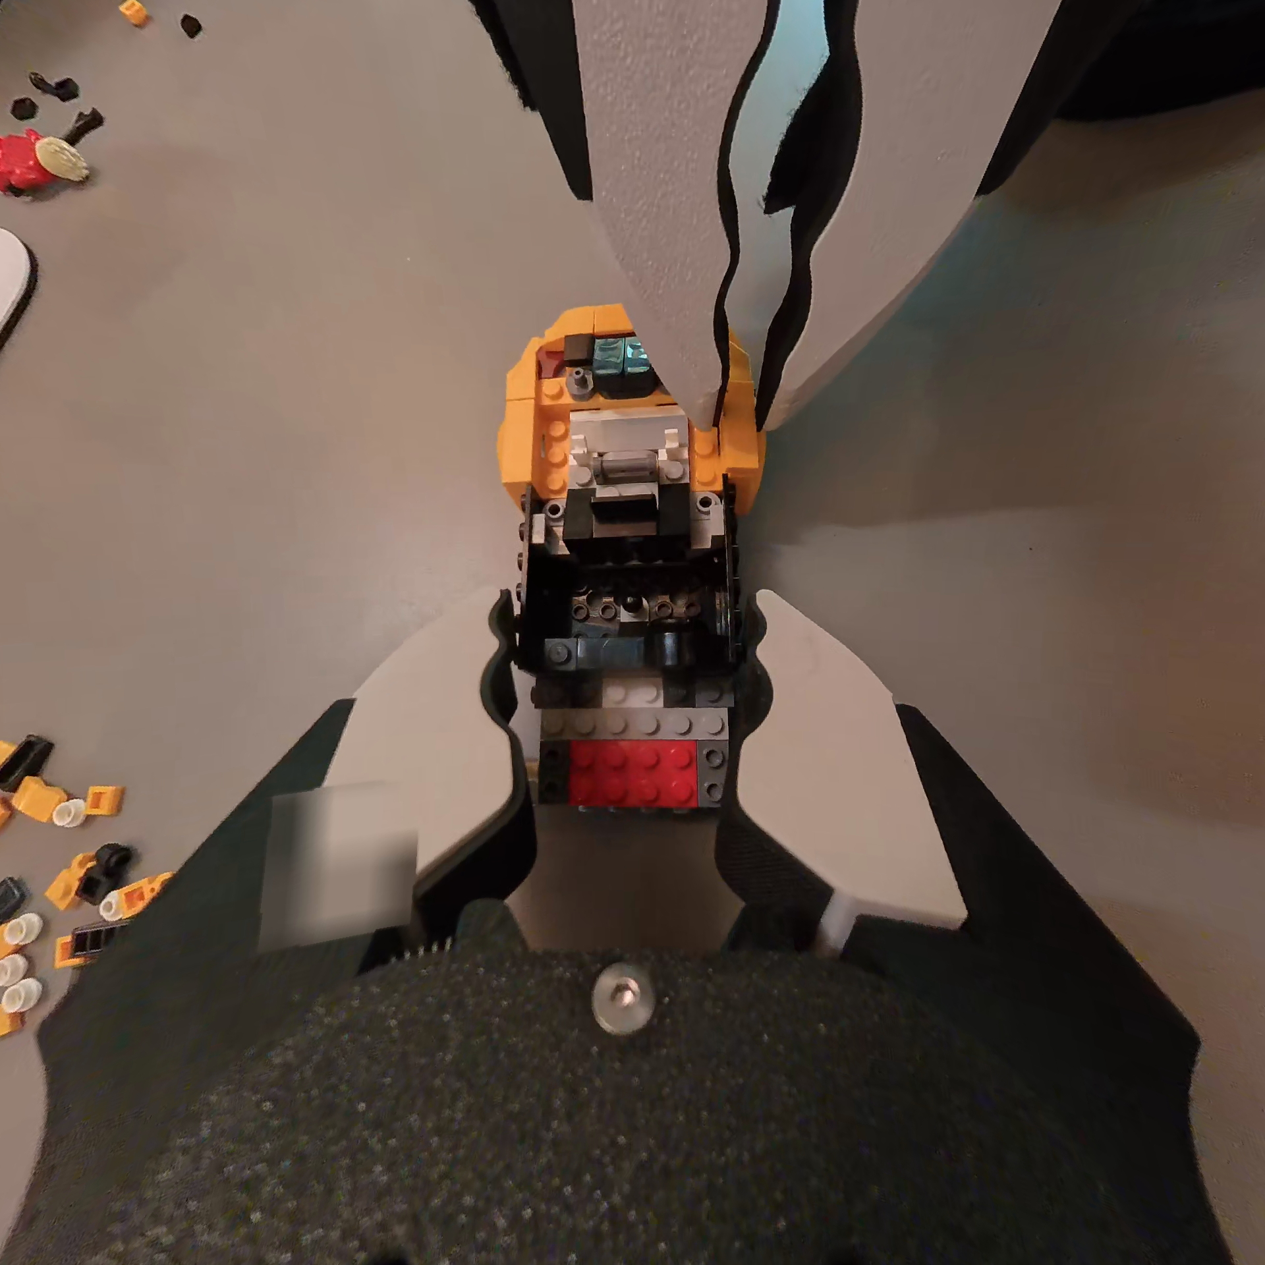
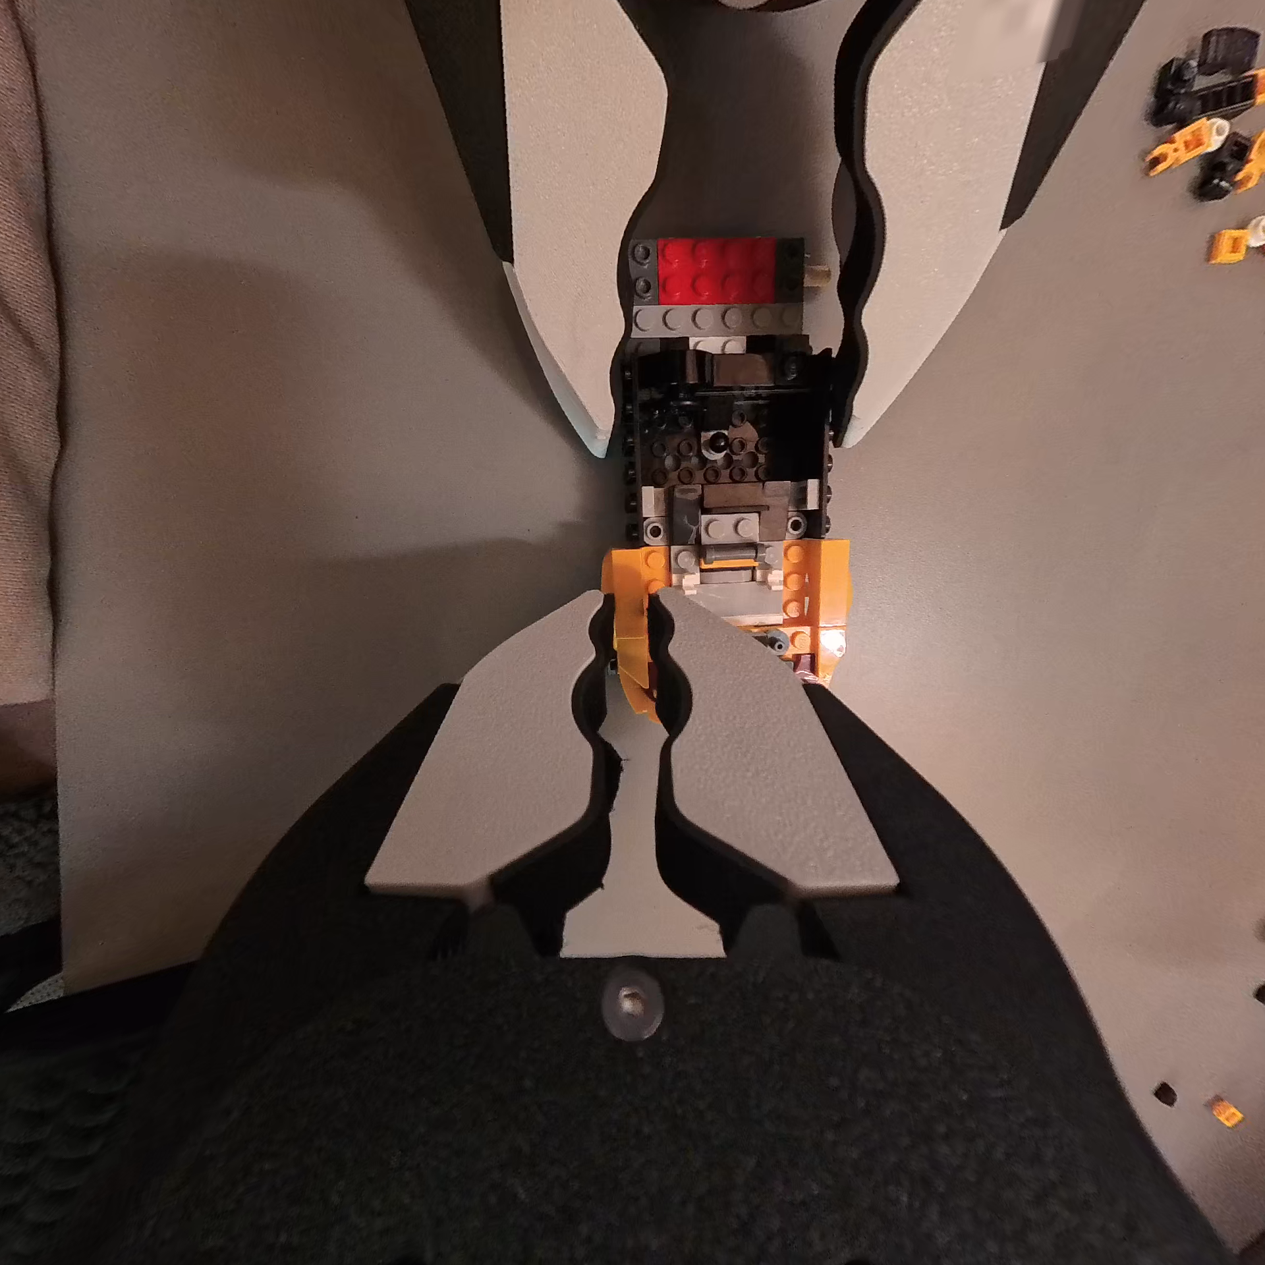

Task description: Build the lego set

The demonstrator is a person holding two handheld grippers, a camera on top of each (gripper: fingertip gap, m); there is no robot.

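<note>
Left gripper (image 1: 626, 643) fingers clamped on lego model's (image 1: 630, 547) black midsection. Right gripper (image 2: 626, 602) fingers pinch its orange side wall (image 2: 630, 636), on grey counter (image 1: 274, 479).

The lego model (image 1: 626, 561) is orange at one end, black with grey bits in the middle, and has a red plate (image 1: 633, 773) at the other end. Two small shiny blue-green pieces (image 1: 619, 354) sit in the orange part. The left gripper (image 1: 626, 630) and the right gripper (image 2: 628, 602) have pale grey fingers with black edges. The table (image 1: 308, 411) is plain grey. Near its edge lie loose pieces (image 1: 65, 883) in orange, black and white.
</note>
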